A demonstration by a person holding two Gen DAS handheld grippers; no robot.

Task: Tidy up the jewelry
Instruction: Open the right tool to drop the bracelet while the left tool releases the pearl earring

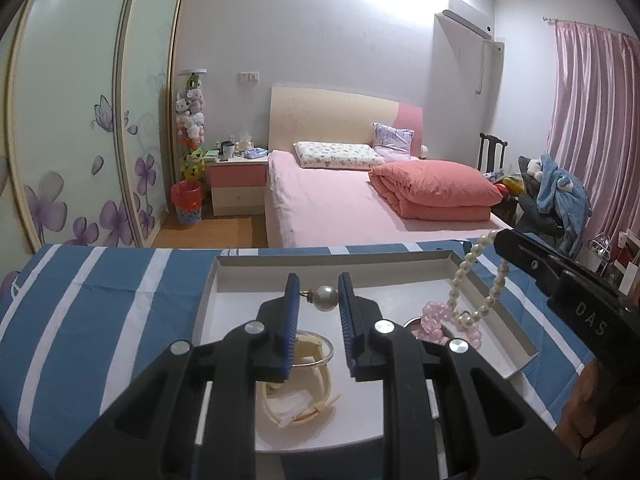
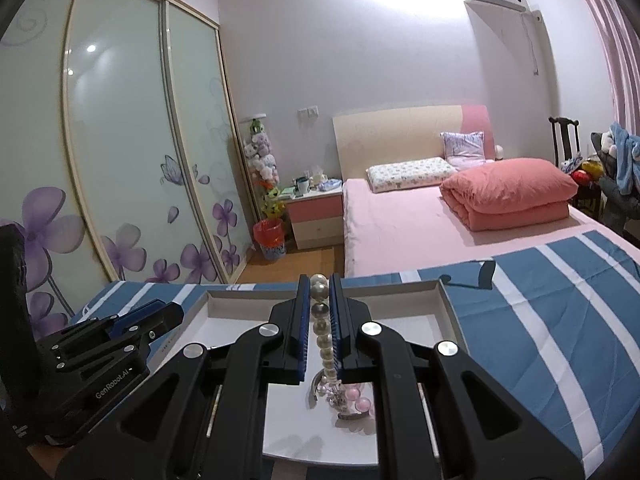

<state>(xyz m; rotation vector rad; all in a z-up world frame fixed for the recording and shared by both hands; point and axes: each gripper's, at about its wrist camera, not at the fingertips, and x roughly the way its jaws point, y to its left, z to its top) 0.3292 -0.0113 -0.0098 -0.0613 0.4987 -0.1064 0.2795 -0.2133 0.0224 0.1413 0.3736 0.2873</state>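
Pearls (image 2: pixel 322 332) hang pinched in my right gripper (image 2: pixel 320 320), lifted to clear the tray (image 1: pixel 496 304); left gripper (image 1: pixel 318 308) gapes empty at nine o'clock.

A blue-and-white striped cloth (image 1: pixel 100 280) covers the near surface from 9 to 3 o'clock. Beyond it, at centre, a bed (image 1: pixel 328 204) with a pink sheet carries a folded coral quilt (image 1: pixel 436 192) toward 3 o'clock, a floral pillow (image 1: pixel 336 155) and a small lilac cushion (image 1: pixel 392 138) against the cream headboard (image 1: pixel 332 116). At 9 o'clock of the bed stands a pink-and-cream nightstand (image 1: pixel 238 188), cluttered on top, with a red-lined wastebasket (image 1: pixel 187 202) and a column of plush toys (image 1: pixel 191 120) beside it. Sliding wardrobe doors (image 2: pixel 120 152) with purple flowers fill 9 to 11 o'clock. An air conditioner (image 1: pixel 466 24) hangs at 1 o'clock, pink curtains (image 1: pixel 592 120) at 2 o'clock, above a dark wooden chair (image 1: pixel 492 152).
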